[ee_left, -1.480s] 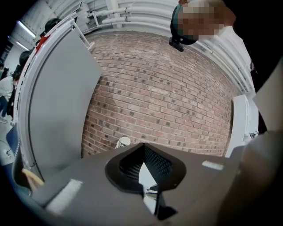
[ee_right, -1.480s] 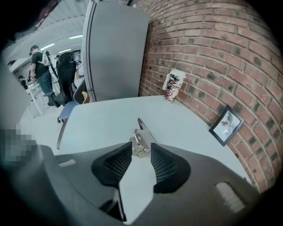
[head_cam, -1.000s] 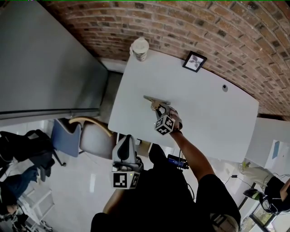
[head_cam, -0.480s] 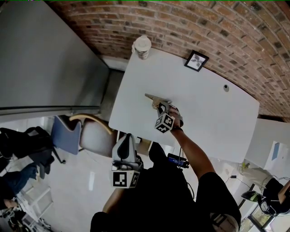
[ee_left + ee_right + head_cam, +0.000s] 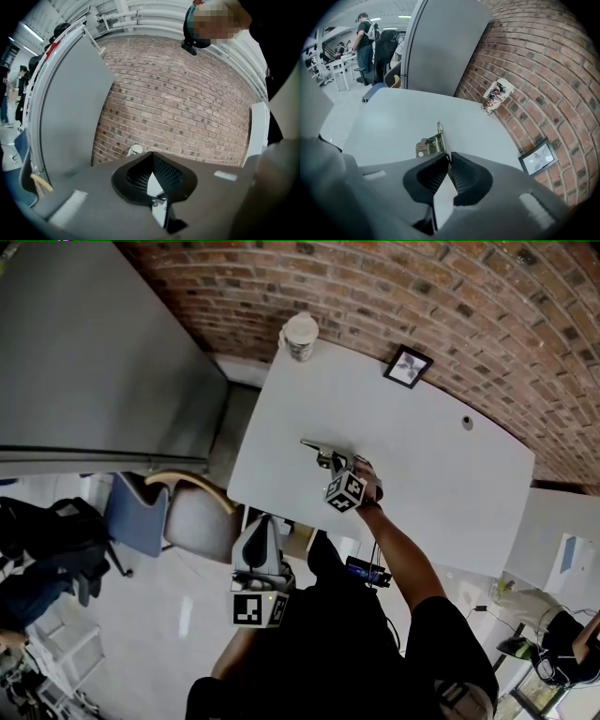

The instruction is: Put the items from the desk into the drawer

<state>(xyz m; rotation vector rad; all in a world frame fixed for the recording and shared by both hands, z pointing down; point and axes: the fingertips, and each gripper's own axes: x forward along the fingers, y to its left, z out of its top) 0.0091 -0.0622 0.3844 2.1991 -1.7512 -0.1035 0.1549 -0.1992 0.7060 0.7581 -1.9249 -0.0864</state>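
We can read no words or numbers anywhere: the print on the paper cup (image 5: 497,96) and the framed picture (image 5: 539,158) is too blurred.

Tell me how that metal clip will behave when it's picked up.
The clip looks like bare metal with a spring, so it is probably stiff and dense for its size. Its thin, shiny plate may slip or pivot in a pinch. It looks flat-sided rather than round, so rolling seems unlikely.
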